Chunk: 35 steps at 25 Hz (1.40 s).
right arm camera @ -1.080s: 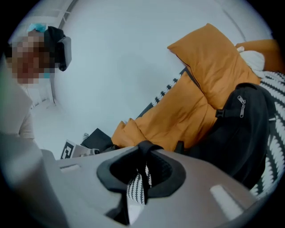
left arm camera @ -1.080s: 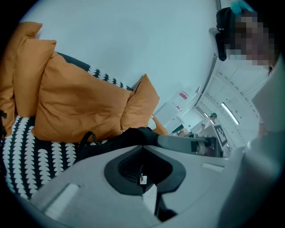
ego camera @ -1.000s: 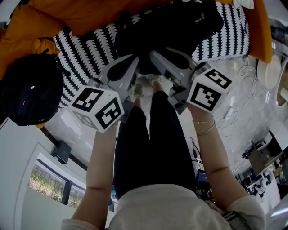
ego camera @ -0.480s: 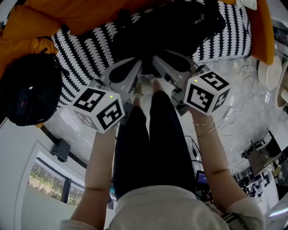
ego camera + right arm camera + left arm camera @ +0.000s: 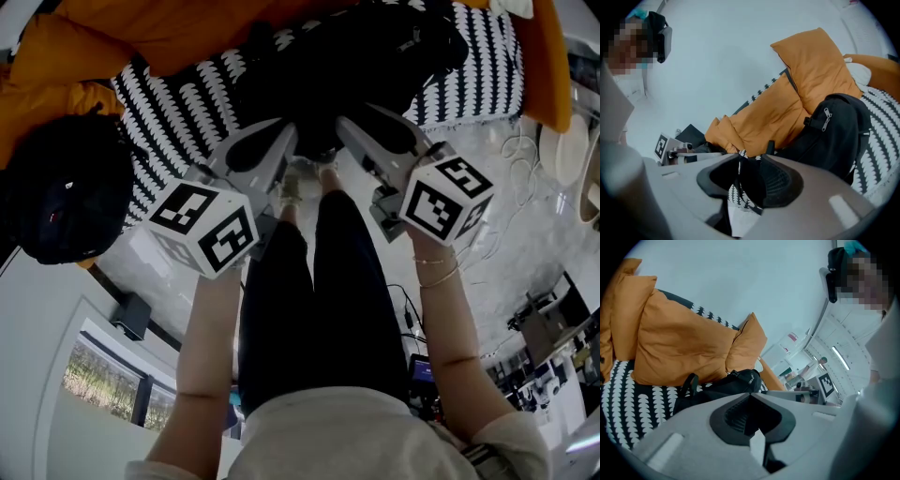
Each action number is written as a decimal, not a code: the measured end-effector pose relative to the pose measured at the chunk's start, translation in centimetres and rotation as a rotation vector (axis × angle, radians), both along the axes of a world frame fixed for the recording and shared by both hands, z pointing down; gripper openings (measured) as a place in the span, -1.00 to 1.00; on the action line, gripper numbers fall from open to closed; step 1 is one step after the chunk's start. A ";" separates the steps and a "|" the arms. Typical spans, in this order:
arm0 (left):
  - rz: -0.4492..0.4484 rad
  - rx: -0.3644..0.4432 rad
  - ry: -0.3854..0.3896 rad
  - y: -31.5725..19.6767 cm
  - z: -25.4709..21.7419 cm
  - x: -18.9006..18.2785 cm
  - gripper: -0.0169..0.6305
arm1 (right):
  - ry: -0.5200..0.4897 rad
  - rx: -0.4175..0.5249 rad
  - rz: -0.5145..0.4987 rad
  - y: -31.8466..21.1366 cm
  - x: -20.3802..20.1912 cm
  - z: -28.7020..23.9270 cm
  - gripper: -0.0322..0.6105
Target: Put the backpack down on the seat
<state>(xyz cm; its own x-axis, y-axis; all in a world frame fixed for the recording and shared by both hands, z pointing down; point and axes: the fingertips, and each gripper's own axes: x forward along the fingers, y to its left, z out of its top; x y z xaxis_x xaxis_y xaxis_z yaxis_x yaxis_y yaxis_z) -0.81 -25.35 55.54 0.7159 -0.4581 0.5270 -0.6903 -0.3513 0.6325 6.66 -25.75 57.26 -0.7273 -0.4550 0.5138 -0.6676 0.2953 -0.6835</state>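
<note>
Head view: the backpack [image 5: 356,56] is found set on the seat [image 5: 187,103]. The right gripper [image 5: 352,131] jaws have just been opening, with a strap [image 5: 749,180] loose between them. The left gripper [image 5: 286,136] is closed at its tips, with nothing seen held. Withdrawal is judged outstanding.

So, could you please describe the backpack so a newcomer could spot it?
Find the sofa seat patterned black-and-white, backed by orange cushions. The black backpack lies mid-seat, zips and straps showing. The rounder black bag sits apart at the far left.

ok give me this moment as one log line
step: backpack resting on seat | right claw: just been opening, strap loose between jaws | left claw: closed, hold unclear
</note>
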 end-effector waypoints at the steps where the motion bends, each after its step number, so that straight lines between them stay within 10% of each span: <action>1: 0.000 0.009 0.000 -0.1 -0.3 0.0 -0.93 | -0.018 0.005 -0.003 0.1 -0.1 -0.5 -0.42; 35: 0.065 0.390 0.120 1.8 -23.3 0.9 -0.93 | -0.129 0.426 0.115 7.1 -1.1 -27.4 -0.72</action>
